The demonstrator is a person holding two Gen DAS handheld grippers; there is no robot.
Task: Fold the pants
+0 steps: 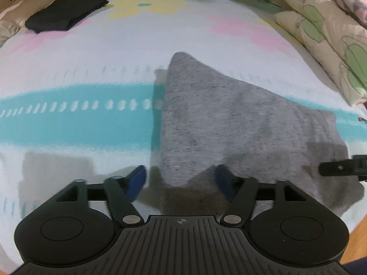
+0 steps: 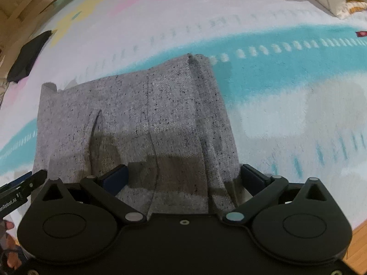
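A folded grey speckled knit pair of pants (image 1: 231, 123) lies flat on the flower-patterned bed blanket (image 1: 80, 73), while the left gripper (image 1: 181, 178) and right gripper (image 2: 183, 178) hover above its near edge, jaws apart and gripping nothing, apparently releasing the fold.

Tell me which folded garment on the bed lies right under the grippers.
The grey pants, directly below both open grippers. The black garment lies far off near the bed's far edge.
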